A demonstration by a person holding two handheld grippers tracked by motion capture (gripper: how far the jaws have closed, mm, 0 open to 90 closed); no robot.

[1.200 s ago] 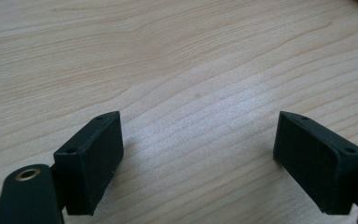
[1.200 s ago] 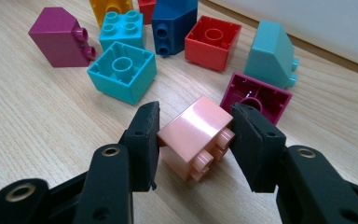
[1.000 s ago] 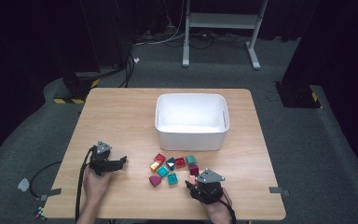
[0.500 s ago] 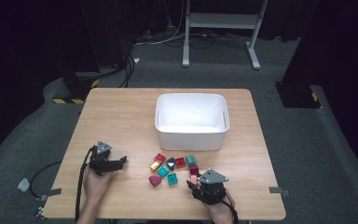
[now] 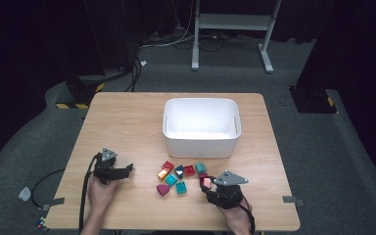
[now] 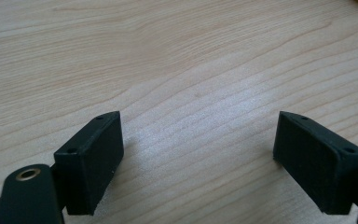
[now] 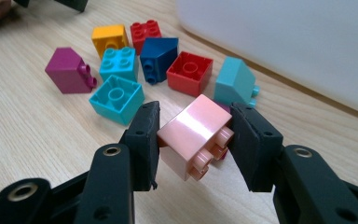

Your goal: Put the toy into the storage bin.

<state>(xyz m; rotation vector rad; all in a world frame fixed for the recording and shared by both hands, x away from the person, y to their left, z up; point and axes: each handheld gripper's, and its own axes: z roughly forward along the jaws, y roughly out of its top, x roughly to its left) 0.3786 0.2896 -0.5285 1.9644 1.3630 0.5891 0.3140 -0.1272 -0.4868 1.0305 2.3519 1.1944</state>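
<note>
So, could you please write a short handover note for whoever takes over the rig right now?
Right gripper: jaws shut on the pink brick, held just above the table.
Left gripper: jaws open with nothing between them, low over bare table at the left.
White bin: mid-table; no bricks seen inside.
Loose bricks: a cluster in front of the bin, red, teal, blue, orange and magenta.
Done: pink brick picked up.
Left: probably drop it in the bin, then the others.

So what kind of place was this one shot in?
Probably a lab or studio set up for recording, not a home: a lone wooden table on grey carpet, dark curtains around it, a metal stand and loose cables on the floor behind.
</note>
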